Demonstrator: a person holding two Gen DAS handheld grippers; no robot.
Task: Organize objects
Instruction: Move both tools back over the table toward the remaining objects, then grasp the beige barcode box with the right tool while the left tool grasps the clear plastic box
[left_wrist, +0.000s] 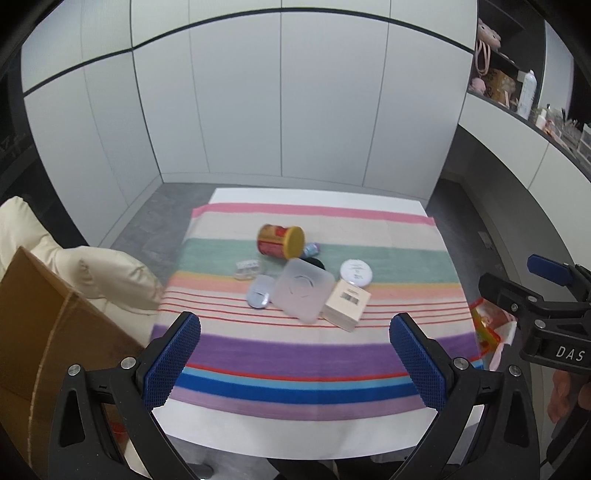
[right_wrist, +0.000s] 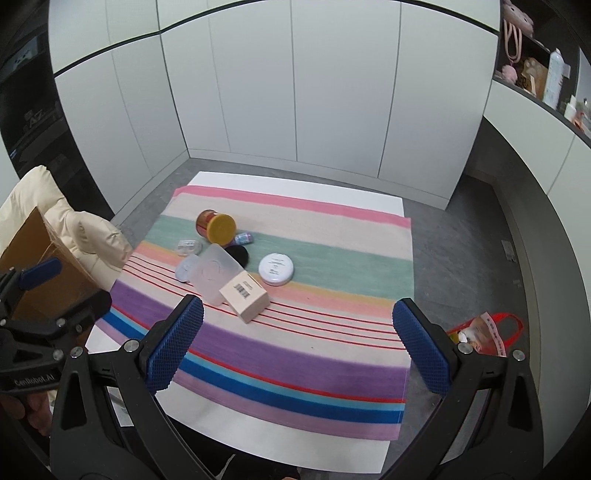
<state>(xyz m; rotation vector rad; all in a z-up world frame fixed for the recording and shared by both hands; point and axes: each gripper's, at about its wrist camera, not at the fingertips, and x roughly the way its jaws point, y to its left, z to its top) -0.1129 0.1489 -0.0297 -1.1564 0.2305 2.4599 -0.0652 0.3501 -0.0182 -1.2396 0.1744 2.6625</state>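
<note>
- The objects sit untouched in one loose cluster mid-cloth, on the green and thin red stripes; by the look of it, nothing is sorted yet.
- Red can with a yellow lid (left_wrist: 280, 240) lies on its side at the far end, a small bottle (left_wrist: 311, 250) just beside its lid.
- Frosted square container (left_wrist: 302, 289) lies tipped in the middle, partly covering a black round item (right_wrist: 238, 255); a pale oval case (left_wrist: 260, 291) touches its left edge, and a small clear box (left_wrist: 247, 269) sits just beyond that.
- Beige carton with a barcode (left_wrist: 347, 303) rests against the container's near right corner; a white round compact (left_wrist: 356, 273) stands apart to the right.
- Striped cloth (left_wrist: 314, 354) covers a white table (left_wrist: 295, 432); no tray or bin shows on it.
- Your left gripper (left_wrist: 294, 363) hangs over the near edge, jaws spread wide, holding nothing.
- Your right gripper (right_wrist: 297, 345) likewise: jaws released, empty, short of the carton.
- Off the table: cardboard box (left_wrist: 44, 332) and cream padded item (left_wrist: 92, 273) to the left, red bag (right_wrist: 487, 332) on the floor to the right.
- Judgement: the whole task is still ahead; every piece needs placing.
</note>
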